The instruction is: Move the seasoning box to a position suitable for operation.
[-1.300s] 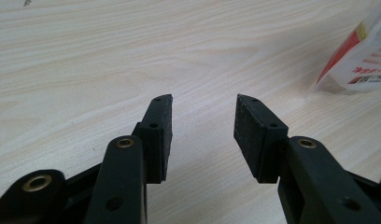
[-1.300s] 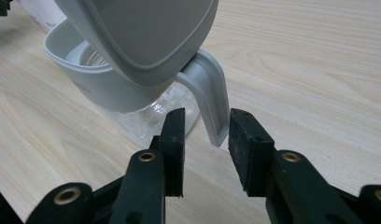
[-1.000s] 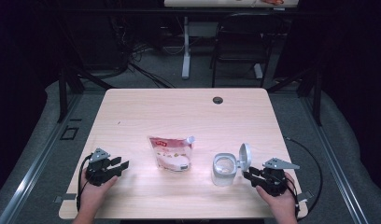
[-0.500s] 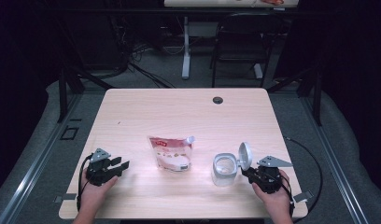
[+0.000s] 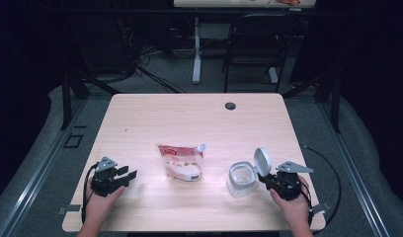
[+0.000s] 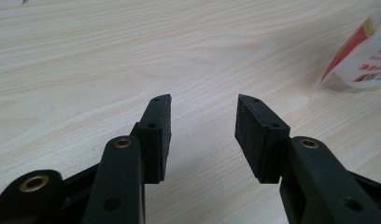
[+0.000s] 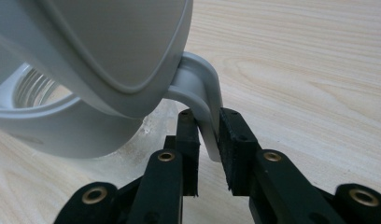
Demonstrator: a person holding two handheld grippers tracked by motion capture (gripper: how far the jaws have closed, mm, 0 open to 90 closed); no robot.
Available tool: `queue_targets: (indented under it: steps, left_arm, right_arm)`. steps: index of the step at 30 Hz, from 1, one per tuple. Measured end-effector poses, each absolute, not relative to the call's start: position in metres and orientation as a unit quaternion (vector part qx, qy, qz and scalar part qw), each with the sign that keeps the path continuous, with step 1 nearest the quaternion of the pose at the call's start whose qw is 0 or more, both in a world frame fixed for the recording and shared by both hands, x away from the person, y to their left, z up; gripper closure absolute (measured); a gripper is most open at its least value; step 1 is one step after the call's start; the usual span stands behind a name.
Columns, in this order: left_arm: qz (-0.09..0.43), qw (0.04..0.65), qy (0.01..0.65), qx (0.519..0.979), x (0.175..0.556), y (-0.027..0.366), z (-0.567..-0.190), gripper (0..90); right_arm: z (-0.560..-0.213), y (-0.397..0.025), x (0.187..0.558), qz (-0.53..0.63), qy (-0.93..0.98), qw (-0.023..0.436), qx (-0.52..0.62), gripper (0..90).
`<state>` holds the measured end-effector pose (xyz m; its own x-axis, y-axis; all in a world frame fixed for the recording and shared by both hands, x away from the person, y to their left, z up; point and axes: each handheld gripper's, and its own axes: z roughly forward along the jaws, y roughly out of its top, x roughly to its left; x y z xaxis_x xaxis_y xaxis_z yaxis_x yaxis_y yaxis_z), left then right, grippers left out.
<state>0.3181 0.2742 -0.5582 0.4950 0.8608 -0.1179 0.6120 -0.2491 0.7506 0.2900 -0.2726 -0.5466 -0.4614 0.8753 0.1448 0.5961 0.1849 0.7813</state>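
Small white kettle (image 5: 240, 178) standing upright on the pale wooden surface (image 5: 189, 123), lid (image 5: 262, 160) tipped up and open, clear inside visible through the mouth. Right tool (image 5: 266, 180) just beside the kettle on its right, clenched on the kettle's handle (image 7: 205, 109): in the right gripper view, the curved white handle pinched between the two black pads (image 7: 235, 149), one pad on each side, touching. Right hand (image 5: 292, 202) behind the tool, close to the near edge of the surface, cable (image 5: 333, 173) looping off to the kettle's right.

Red-and-white pouch (image 5: 181, 161) lying flat to the left of the kettle, near it but not touching, small white spout (image 5: 201, 147) pointing toward the far side. Corner of the same pouch (image 6: 361, 56) at the upper right of the left gripper view.

Left tool (image 5: 128, 175) well to the left of the kettle, beyond the pouch, low over the surface and apart from everything. Released: jaws spread with bare wood between the pads (image 6: 160, 135), nothing gripped. Left hand (image 5: 98, 200) wrapped around its body near the front edge.

Small dark round grommet (image 5: 230, 105) set in the surface far behind the kettle.
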Motion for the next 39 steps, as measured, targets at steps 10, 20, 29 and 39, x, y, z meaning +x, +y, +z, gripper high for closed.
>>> queue_targets:
  steps: [10,20,29,39]
  left_arm:
    - [0.16,0.384,0.476,0.775,0.318,0.274,-0.559,55.0]
    - [0.161,0.386,0.476,0.774,0.318,0.274,-0.559,54.8]
    - [0.16,0.386,0.477,0.773,0.318,0.274,-0.558,54.7]
    - [0.161,0.386,0.474,0.775,0.318,0.273,-0.558,54.5]
  right_arm:
    - [-0.547,-0.284,0.294,0.431,0.729,0.159,0.507,75.4]
    - [-0.543,-0.28,0.289,0.427,0.724,0.18,0.51,78.6]
    - [-0.543,-0.279,0.297,0.431,0.723,0.181,0.508,78.4]
    - [-0.54,-0.275,0.311,0.434,0.73,0.174,0.498,77.6]
